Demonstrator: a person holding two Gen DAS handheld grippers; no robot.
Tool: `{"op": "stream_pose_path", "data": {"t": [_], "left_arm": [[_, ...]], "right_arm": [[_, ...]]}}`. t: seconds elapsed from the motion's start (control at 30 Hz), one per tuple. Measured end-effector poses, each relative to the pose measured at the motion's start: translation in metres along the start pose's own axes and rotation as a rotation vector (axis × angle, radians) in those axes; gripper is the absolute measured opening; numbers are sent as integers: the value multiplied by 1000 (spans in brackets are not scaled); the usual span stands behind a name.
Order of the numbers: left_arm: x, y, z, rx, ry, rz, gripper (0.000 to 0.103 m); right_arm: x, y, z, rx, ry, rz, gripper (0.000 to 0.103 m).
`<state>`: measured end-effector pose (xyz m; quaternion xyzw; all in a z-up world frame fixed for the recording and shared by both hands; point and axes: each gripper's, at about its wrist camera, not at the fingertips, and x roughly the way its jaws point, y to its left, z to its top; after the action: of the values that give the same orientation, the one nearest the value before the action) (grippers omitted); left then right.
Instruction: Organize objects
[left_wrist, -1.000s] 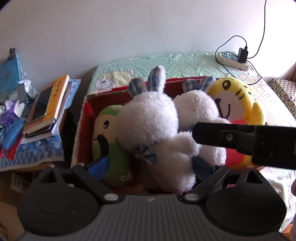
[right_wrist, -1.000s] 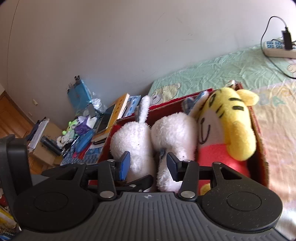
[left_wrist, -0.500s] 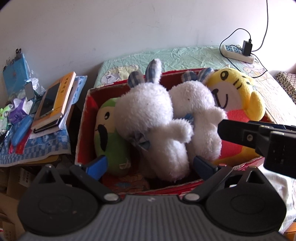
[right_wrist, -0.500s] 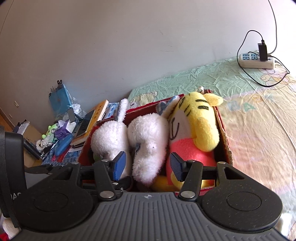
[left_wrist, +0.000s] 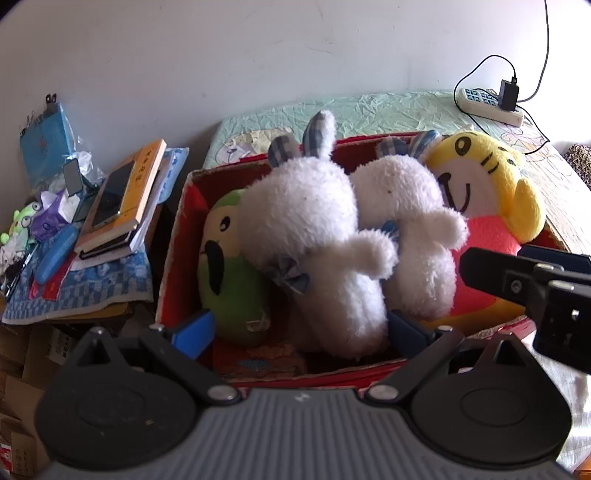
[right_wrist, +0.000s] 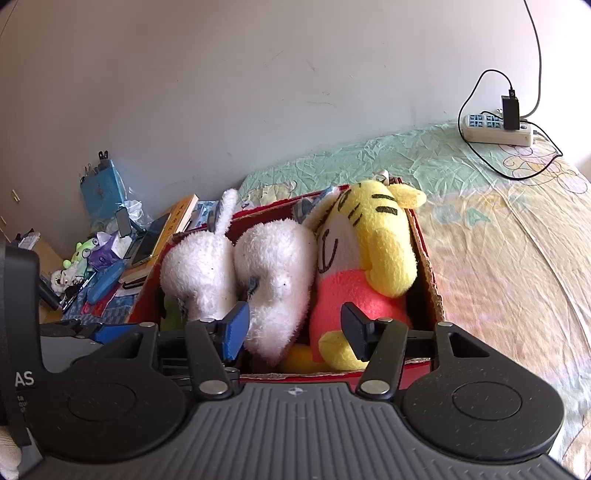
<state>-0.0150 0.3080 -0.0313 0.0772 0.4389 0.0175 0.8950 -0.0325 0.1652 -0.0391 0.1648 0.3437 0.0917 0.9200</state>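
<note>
Four plush toys (left_wrist: 314, 236) were seen packed side by side in the red box (left_wrist: 173, 258) on the bed, just beyond both tongs. Left tongs (left_wrist: 299, 332) stood wide, empty. Right tongs (right_wrist: 295, 328), jaws just opening, gripped nothing; release judged complete.

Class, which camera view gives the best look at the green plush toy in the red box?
The left wrist view: the green plush toy shows its face and body at the left end of the red box. The right wrist view shows only a green sliver behind a white rabbit.
</note>
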Motion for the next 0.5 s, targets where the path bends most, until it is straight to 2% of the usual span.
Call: {"op": "stream_pose_path", "data": {"t": [0.5], "left_arm": [[9, 4, -2, -36, 1, -46, 100]], "right_arm": [[7, -6, -3, 36, 22, -23, 59]]}}
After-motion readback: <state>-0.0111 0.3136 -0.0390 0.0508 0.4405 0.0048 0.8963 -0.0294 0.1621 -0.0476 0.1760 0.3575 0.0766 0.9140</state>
